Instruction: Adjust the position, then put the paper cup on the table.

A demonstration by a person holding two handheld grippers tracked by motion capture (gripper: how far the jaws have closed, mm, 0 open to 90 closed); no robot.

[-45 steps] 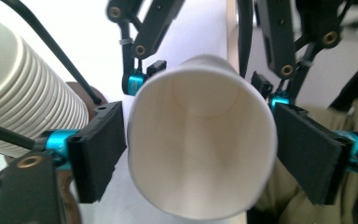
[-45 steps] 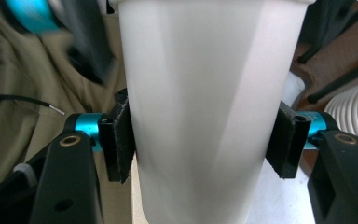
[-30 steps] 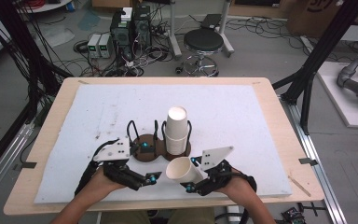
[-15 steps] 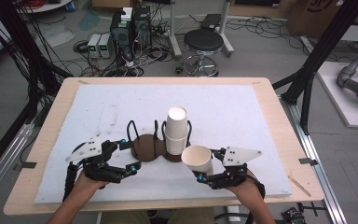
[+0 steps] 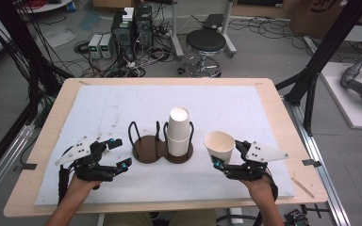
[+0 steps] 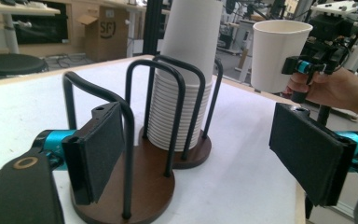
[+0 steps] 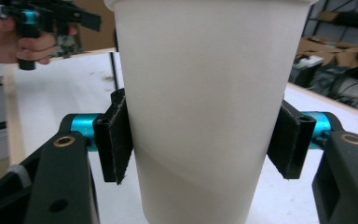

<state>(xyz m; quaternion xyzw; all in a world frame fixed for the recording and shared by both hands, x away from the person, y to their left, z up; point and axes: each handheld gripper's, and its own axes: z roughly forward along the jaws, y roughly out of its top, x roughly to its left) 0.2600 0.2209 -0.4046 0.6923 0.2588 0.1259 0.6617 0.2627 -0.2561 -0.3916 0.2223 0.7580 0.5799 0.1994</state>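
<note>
A brown two-ring cup holder (image 5: 146, 153) (image 6: 140, 186) with black wire loops stands mid-table. Its right ring holds a stack of white paper cups (image 5: 179, 127) (image 6: 186, 70); the left ring is bare. To the right of the holder, my right gripper (image 5: 227, 153) (image 7: 203, 140) holds one white paper cup (image 5: 218, 143) (image 6: 277, 56) (image 7: 205, 93) upright. Its jaws have just been opening a little, but both pads still touch the cup's sides. My left gripper (image 5: 121, 151) (image 6: 191, 158) sits left of the holder, open. Its jaws have just been opening and nothing is between them.
A white mat (image 5: 103, 108) covers the wooden table (image 5: 283, 117). Behind the table on the floor are a black stool (image 5: 206, 42), grey boxes (image 5: 101, 44) and cables. Black frame posts (image 5: 318, 61) rise at both sides.
Both hands have drawn apart from the holder's front: the left gripper to the left, the right gripper to the right with the cup, which has turned from tilted to upright.
</note>
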